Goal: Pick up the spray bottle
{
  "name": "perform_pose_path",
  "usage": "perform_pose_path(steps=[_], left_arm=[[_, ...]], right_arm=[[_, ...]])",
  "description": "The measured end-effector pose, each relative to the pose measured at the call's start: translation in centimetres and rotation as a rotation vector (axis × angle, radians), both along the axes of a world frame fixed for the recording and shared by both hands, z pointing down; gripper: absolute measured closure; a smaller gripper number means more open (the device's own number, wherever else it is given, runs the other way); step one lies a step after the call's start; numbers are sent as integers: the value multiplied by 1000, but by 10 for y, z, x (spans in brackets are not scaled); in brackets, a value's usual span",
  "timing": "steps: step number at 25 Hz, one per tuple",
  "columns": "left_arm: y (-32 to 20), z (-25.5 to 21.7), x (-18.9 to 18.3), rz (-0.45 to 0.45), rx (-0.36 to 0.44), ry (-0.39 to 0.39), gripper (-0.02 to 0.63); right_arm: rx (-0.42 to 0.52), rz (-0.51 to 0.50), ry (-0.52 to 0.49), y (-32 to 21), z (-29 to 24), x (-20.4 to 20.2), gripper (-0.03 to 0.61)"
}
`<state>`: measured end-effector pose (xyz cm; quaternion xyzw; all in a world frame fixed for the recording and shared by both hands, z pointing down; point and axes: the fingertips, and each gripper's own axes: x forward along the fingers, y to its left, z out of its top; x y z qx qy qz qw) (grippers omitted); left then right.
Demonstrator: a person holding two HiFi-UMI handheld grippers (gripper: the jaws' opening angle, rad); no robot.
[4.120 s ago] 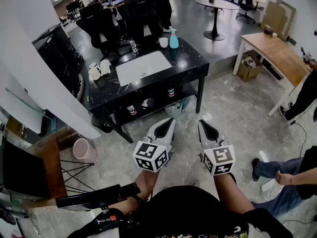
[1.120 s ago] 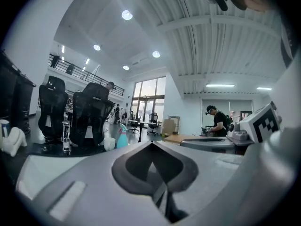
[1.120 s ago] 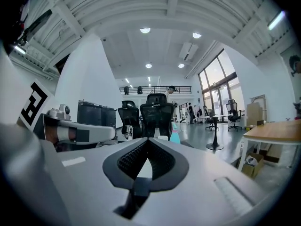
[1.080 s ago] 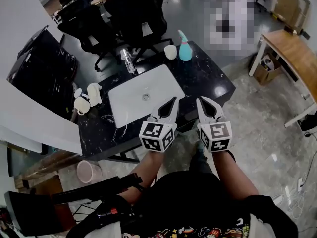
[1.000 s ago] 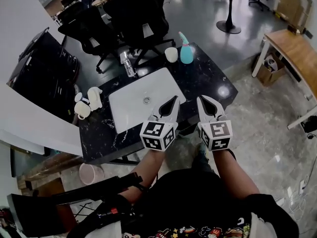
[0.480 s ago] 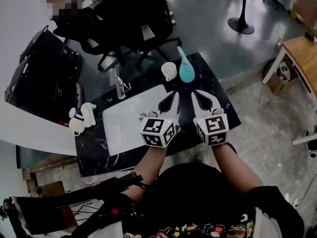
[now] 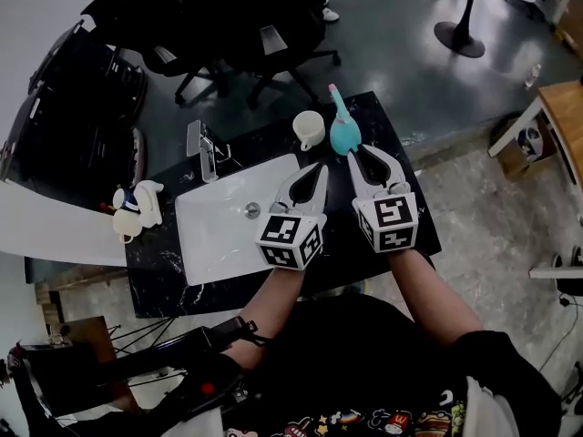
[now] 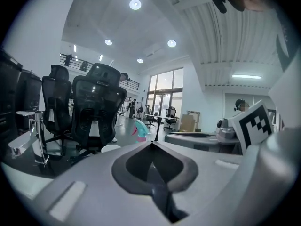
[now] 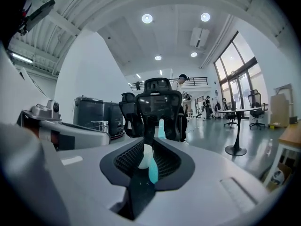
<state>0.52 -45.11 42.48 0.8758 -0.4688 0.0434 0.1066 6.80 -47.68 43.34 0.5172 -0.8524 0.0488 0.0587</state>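
Note:
A teal spray bottle (image 7: 342, 133) with a pink trigger stands near the far edge of the black marble counter (image 7: 405, 203), next to a white cup (image 7: 310, 128). My right gripper (image 7: 369, 157) hangs just short of the bottle and points at it. Its jaws have just been opening and stand slightly apart, with nothing pressed between them. In the right gripper view the bottle (image 9: 153, 169) and cup (image 9: 145, 156) show through the gap in the right gripper (image 9: 150, 139). To its left, my left gripper (image 7: 318, 167) is shut and empty. The left gripper view shows that gripper (image 8: 151, 143) below the bottle (image 8: 141, 128).
A white sink basin (image 7: 219, 235) with a chrome faucet (image 7: 202, 146) is set in the counter's left half. Small white containers (image 7: 137, 209) stand at the counter's left end. Black office chairs (image 7: 246, 25) stand beyond the counter. A wooden table (image 7: 569, 112) is at the right.
Both grippers have moved forward over the counter toward the spray bottle. The right gripper's jaws have parted a little; the left stays shut.

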Motion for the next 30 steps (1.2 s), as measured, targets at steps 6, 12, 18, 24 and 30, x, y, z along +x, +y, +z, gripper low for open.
perform_pose_path(steps=[6, 12, 18, 24, 30], left_arm=[[-11, 5, -6, 3, -19, -3, 614], [-20, 17, -13, 11, -53, -18, 614], [-30, 24, -15, 18, -75, -22, 614], [-39, 25, -15, 23, -85, -28, 614], [-44, 26, -19, 15, -88, -31, 614]], right_arm=[[-21, 8, 11, -32, 16, -8, 451], [-19, 32, 41, -60, 35, -14, 410], [-13, 57, 35, -82, 36, -15, 376], [-16, 51, 42, -100, 38, -20, 365], [-31, 55, 39, -111, 44, -25, 367]])
